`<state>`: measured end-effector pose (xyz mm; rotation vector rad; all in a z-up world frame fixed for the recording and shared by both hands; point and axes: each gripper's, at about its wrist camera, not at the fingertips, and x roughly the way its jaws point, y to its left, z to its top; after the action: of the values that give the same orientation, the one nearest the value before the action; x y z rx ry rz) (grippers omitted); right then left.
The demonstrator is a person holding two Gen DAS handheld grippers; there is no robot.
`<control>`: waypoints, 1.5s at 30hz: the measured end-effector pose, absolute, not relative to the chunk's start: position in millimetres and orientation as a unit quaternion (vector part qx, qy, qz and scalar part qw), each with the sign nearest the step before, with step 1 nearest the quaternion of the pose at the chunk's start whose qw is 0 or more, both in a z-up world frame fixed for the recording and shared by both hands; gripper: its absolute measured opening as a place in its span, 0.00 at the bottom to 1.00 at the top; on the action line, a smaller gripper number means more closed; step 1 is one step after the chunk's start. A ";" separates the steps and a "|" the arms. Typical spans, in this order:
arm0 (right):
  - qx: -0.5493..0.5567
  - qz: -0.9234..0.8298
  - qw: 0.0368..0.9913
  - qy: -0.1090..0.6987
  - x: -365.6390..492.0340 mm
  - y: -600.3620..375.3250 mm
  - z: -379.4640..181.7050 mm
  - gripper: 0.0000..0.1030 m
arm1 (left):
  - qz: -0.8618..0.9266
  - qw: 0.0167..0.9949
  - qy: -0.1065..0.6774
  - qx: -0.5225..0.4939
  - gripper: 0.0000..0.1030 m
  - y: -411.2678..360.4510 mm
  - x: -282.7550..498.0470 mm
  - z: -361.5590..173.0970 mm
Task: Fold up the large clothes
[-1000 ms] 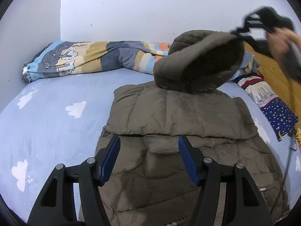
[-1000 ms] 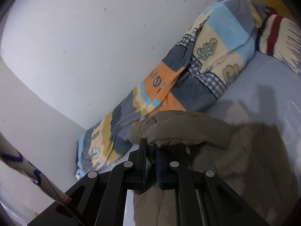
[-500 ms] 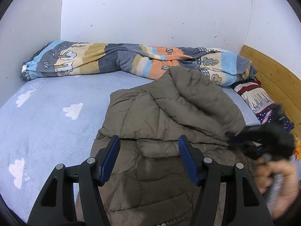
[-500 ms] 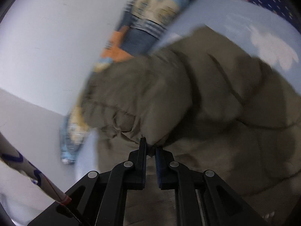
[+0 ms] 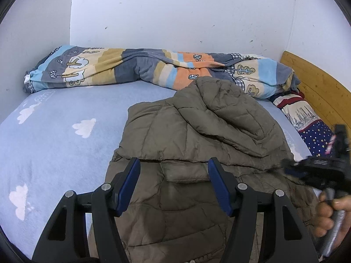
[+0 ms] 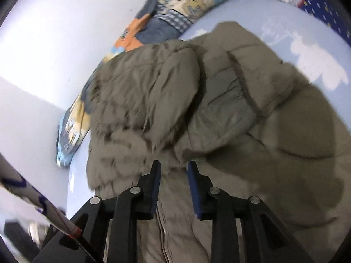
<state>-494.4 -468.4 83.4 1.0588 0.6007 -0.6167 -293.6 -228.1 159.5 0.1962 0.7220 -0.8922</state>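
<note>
An olive-brown puffer jacket (image 5: 197, 144) lies on the blue cloud-print bed sheet (image 5: 61, 144), its hood (image 5: 228, 107) folded down over the body. My left gripper (image 5: 173, 164) is open and empty, hovering above the jacket's middle. My right gripper (image 6: 173, 166) is open just above the jacket (image 6: 219, 109), its jaws apart with no cloth between them. It also shows in the left wrist view (image 5: 316, 168), held in a hand at the right edge.
A rolled striped patterned quilt (image 5: 136, 68) lies along the wall at the back. Star-print pillows (image 5: 307, 118) and a wooden headboard (image 5: 318, 87) are at the right. A white patterned object (image 6: 35, 203) crosses the right wrist view's lower left.
My right gripper carried the hood down over the jacket body, then opened and let it go. The hood now rests on the jacket. My left gripper stayed put.
</note>
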 end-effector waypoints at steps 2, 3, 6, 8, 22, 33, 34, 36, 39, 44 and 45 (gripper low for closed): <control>0.455 -0.292 0.795 0.274 -504.5 -463.2 100.8 0.27 | -0.423 0.834 0.340 0.094 0.61 -228.6 -293.9 161.8; 0.441 -0.291 0.806 0.267 -507.1 -462.7 109.6 0.27 | -0.426 0.834 0.336 0.097 0.61 -229.3 -294.4 164.6; 0.383 -0.303 0.836 0.249 -508.7 -472.0 143.3 0.27 | -0.438 0.830 0.331 0.100 0.61 -244.2 -289.1 176.6; 0.357 -0.306 0.850 0.236 -502.0 -484.4 161.5 0.27 | -0.441 0.828 0.328 0.115 0.61 -267.6 -284.2 183.2; 0.290 -0.289 0.859 0.309 -431.8 -558.5 122.7 0.34 | -0.438 0.800 0.364 0.188 0.61 -411.7 -252.0 125.0; 0.230 -0.282 0.841 0.399 -406.2 -550.5 49.6 0.34 | -0.406 0.792 0.400 0.216 0.63 -405.5 -243.8 67.2; 0.229 -0.285 0.838 0.404 -405.5 -550.4 51.1 0.34 | -0.406 0.795 0.395 0.216 0.63 -402.1 -244.9 70.9; 0.232 -0.291 0.836 0.403 -409.5 -548.4 58.6 0.34 | -0.413 0.800 0.382 0.208 0.63 -388.1 -252.6 83.3; 0.246 -0.287 0.846 0.375 -434.7 -530.7 87.4 0.34 | -0.426 0.802 0.371 0.192 0.63 -361.2 -266.6 102.6; 0.282 -0.280 0.850 0.346 -483.2 -490.9 115.0 0.38 | -0.438 0.796 0.372 0.191 0.63 -317.6 -298.9 121.6; 0.288 -0.275 0.851 0.343 -489.9 -483.0 116.4 0.39 | -0.439 0.794 0.373 0.194 0.63 -307.2 -307.4 124.3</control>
<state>-489.9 -483.0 116.4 0.6067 0.7224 -0.5796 -307.4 -307.2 124.3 0.4175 0.8011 -0.9443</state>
